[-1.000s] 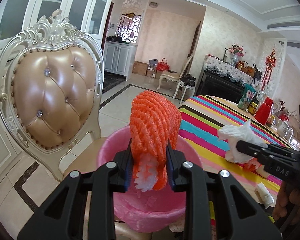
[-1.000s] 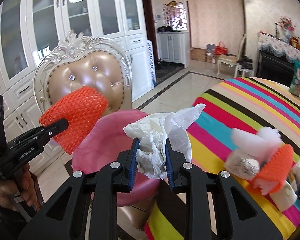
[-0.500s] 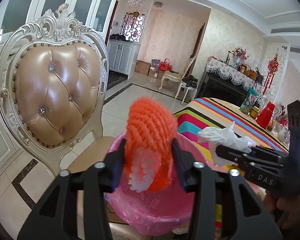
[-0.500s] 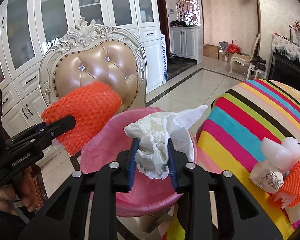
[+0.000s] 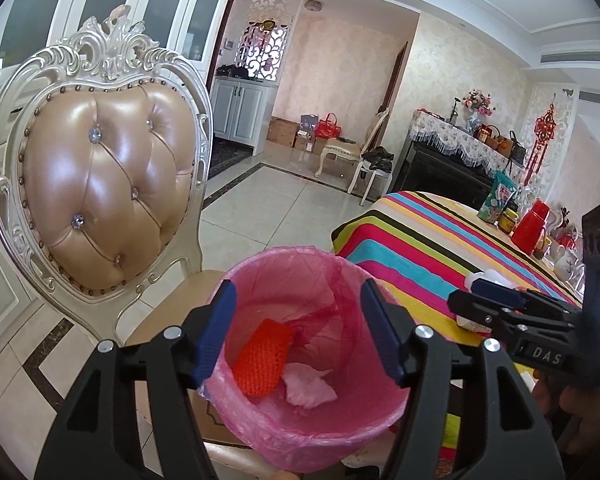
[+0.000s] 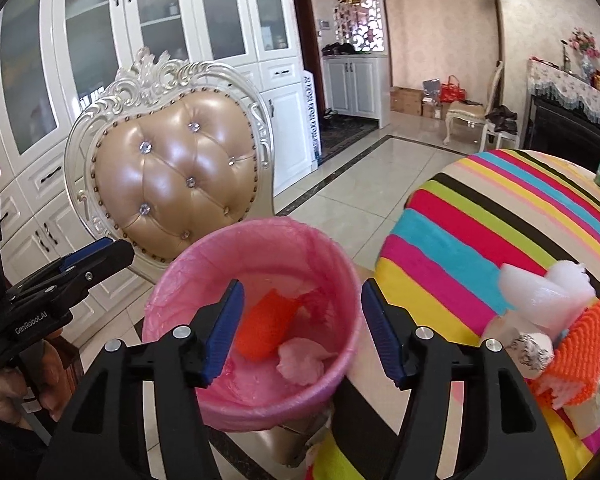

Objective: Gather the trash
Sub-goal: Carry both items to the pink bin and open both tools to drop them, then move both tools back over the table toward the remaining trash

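Observation:
A bin lined with a pink bag [image 5: 284,264] [image 6: 260,236] stands on the chair seat. Inside it lie an orange foam net [image 5: 262,358] [image 6: 266,330] and a crumpled white tissue [image 5: 310,388] [image 6: 300,362]. My left gripper [image 5: 298,330] hangs over the bin, its jaws opening with nothing between them. My right gripper [image 6: 300,332] also hangs over the bin, its jaws opening and empty. More trash sits on the striped table: white foam pieces [image 6: 540,284], an orange net [image 6: 580,356] and a wrapper [image 6: 534,354].
An ornate chair with a tufted tan back [image 5: 100,184] [image 6: 172,184] holds the bin. The striped table [image 5: 432,236] [image 6: 480,216] lies to the right, with jars and a red flask [image 5: 534,226] at its far side. White cabinets [image 6: 148,20] line the left wall.
Both grippers opened over the bin. The orange net dropped from the left one and the white tissue from the right one; both now lie inside the pink bag.

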Action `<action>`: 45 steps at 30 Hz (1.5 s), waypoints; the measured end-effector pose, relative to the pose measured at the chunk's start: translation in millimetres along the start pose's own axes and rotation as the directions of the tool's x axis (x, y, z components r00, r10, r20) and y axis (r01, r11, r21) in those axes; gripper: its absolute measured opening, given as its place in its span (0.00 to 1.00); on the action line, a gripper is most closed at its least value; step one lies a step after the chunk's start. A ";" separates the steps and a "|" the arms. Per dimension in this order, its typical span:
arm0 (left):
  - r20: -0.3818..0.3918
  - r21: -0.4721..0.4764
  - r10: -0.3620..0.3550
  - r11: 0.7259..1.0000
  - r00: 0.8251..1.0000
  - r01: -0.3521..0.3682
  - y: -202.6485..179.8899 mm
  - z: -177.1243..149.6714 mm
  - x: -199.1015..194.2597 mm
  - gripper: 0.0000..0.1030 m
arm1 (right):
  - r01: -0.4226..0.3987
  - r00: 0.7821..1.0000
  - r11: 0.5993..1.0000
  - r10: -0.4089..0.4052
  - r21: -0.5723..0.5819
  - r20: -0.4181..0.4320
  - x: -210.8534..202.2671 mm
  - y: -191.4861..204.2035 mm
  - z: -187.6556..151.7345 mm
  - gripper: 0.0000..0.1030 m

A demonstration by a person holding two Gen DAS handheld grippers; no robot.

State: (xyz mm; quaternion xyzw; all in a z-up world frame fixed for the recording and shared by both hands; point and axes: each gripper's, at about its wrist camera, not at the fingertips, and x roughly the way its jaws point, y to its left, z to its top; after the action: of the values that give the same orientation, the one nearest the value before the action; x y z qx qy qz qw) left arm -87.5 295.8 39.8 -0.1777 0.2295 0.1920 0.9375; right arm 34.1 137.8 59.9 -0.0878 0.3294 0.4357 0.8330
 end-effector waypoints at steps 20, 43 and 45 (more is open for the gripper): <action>-0.023 0.100 -0.108 0.989 0.994 0.110 -91.1 -6.8 9.9 0.66 | 0.166 0.982 0.977 -0.176 0.135 0.065 -87.1 -93.1 -43.1 0.68; -0.086 0.191 -0.198 0.959 0.976 0.211 -184.7 -21.7 40.5 0.67 | 0.329 0.935 0.894 -0.353 0.305 0.025 -153.8 -203.1 -103.6 0.69; -0.093 0.201 -0.206 0.954 0.974 0.221 -191.4 -24.4 43.3 0.68 | 0.338 0.932 0.886 -0.363 0.317 0.020 -157.5 -210.6 -108.1 0.70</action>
State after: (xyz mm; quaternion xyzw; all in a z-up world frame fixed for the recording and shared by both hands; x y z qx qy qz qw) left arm 23.8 132.4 44.8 -0.1079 0.2612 0.0579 0.9575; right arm 84.6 -141.7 45.7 0.0023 0.3390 0.2245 0.9136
